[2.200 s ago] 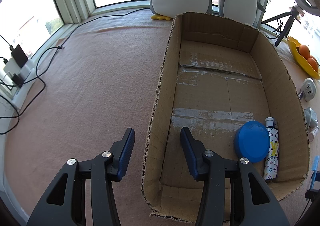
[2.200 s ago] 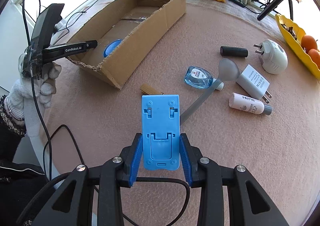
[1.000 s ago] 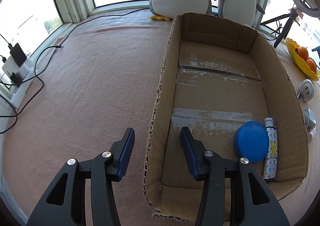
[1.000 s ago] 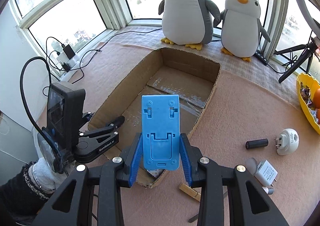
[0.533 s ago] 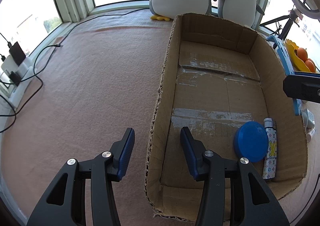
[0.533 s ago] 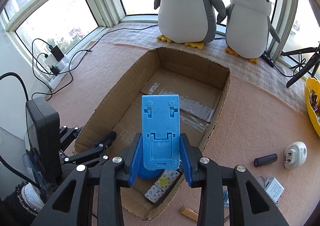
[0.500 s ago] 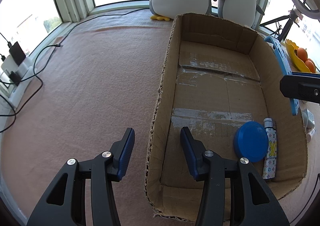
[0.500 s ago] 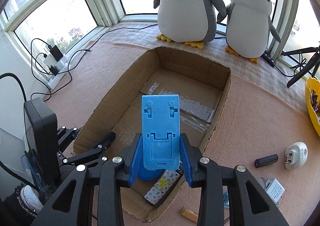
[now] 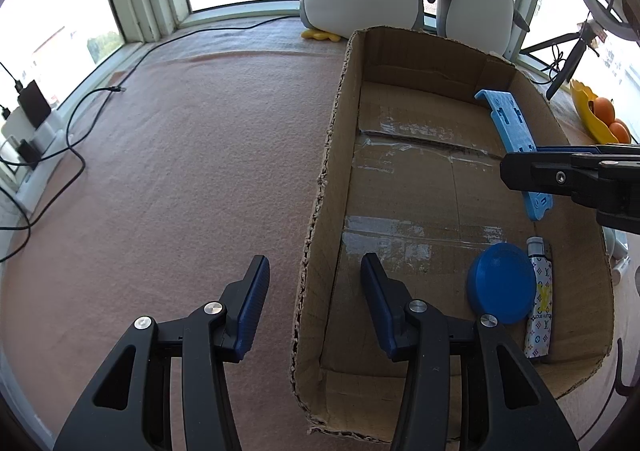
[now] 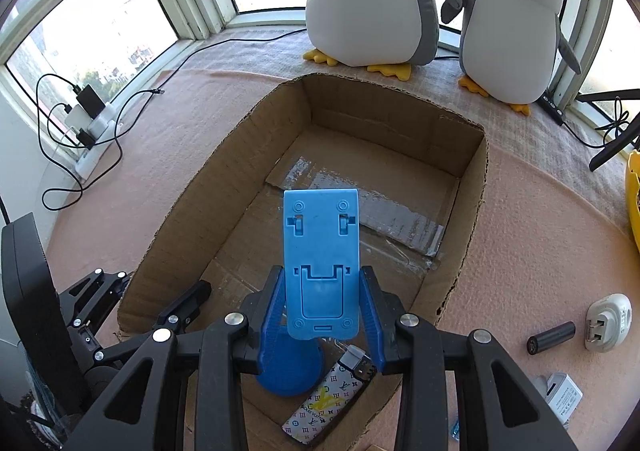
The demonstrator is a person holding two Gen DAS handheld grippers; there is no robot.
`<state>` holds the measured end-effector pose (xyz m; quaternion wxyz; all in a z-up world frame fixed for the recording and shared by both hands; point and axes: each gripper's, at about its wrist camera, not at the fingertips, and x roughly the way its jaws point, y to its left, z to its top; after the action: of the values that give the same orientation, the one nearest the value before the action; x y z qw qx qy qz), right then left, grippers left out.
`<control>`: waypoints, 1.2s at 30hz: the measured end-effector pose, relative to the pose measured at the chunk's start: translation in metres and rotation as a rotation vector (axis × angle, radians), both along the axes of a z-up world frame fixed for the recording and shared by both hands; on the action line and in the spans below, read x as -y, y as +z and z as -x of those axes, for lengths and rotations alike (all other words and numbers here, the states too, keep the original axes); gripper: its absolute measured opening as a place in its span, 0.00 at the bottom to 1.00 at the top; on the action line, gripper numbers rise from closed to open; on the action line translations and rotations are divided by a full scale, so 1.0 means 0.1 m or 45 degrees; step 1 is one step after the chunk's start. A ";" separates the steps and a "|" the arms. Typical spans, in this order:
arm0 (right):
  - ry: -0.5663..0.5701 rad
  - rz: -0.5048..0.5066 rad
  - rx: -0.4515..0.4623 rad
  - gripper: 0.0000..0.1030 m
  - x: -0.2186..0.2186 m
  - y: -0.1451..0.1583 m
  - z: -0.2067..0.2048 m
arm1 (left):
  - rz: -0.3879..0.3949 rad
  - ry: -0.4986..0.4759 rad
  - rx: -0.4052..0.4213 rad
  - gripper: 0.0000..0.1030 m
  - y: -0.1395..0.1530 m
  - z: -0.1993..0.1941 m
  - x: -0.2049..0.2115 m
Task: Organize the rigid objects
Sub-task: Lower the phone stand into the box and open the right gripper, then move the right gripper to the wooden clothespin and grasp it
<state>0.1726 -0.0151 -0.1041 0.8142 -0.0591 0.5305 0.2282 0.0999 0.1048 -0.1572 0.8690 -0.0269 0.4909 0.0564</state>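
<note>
claws first: the right claw (image 10: 322, 307) is squeezed tight on a blue plastic stand (image 10: 321, 263), one finger on each side of its lower end. the stand sticks out over the open cardboard box (image 10: 478, 187), up in the air and not touching the floor of the box. in the left view you can see the same stand (image 9: 512, 131) hanging over the box at about 3 o'clock, close to that wall.

the left claw (image 9: 314, 307) holds nothing. its fingers are wide apart, one on each side of the box's wall at 9 o'clock, and i cannot tell if they touch the cardboard.

down in the box, at about 5 o'clock, lie a round blue lid (image 9: 500, 283) and a patterned lighter (image 9: 540, 303), side by side.

so two things look put away, and i think the stand goes in next.

more is left on the pink cloth (image 10: 540, 235) outside the box, at about 4 o'clock in the right view: a black tube (image 10: 551, 338), a round white plug (image 10: 608, 321) and a white charger block (image 10: 562, 397). i would say the job is less than half done.
</note>
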 end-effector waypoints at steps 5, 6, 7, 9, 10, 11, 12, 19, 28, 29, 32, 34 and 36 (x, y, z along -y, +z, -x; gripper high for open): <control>0.005 0.007 0.000 0.32 -0.04 -0.02 -0.02 | 0.000 -0.001 0.000 0.46 0.00 0.00 0.00; 0.005 0.009 0.001 0.33 -0.04 -0.02 -0.02 | 0.000 0.000 0.000 0.46 0.00 0.00 0.00; 0.005 0.007 -0.002 0.33 -0.04 -0.02 -0.03 | 0.000 0.000 0.000 0.46 0.00 0.00 0.00; 0.004 0.007 -0.001 0.37 -0.04 -0.01 -0.03 | -0.002 -0.001 0.000 0.46 0.00 0.00 0.00; 0.003 0.009 0.001 0.37 -0.03 -0.01 -0.03 | -0.002 -0.001 0.000 0.46 0.00 0.00 0.00; 0.003 0.008 0.000 0.38 -0.03 -0.01 -0.03 | -0.002 -0.001 0.000 0.46 -0.01 0.00 0.00; 0.003 0.006 -0.001 0.38 -0.02 -0.01 -0.03 | -0.002 -0.001 0.000 0.46 -0.01 0.00 0.01; -0.013 -0.023 0.005 0.38 0.11 0.08 0.07 | -0.008 -0.002 0.001 0.46 -0.01 0.01 0.02; -0.050 -0.067 0.064 0.40 0.49 0.38 0.37 | -0.019 -0.008 -0.001 0.45 0.00 0.01 0.01; -0.058 -0.072 0.065 0.40 0.55 0.40 0.40 | -0.021 -0.010 -0.001 0.45 0.00 0.01 0.02; -0.088 -0.086 0.074 0.40 0.79 0.47 0.52 | -0.022 -0.012 -0.002 0.46 0.00 0.01 0.02; -0.106 -0.079 0.077 0.40 0.95 0.49 0.60 | -0.023 -0.012 -0.001 0.46 0.00 0.01 0.02; -0.123 -0.083 0.067 0.40 1.12 0.49 0.68 | -0.026 -0.014 -0.001 0.45 0.00 0.01 0.02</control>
<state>0.1043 -0.1273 -0.0553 0.8395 -0.0130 0.5034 0.2042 0.0985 0.1027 -0.1570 0.8693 -0.0153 0.4907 0.0568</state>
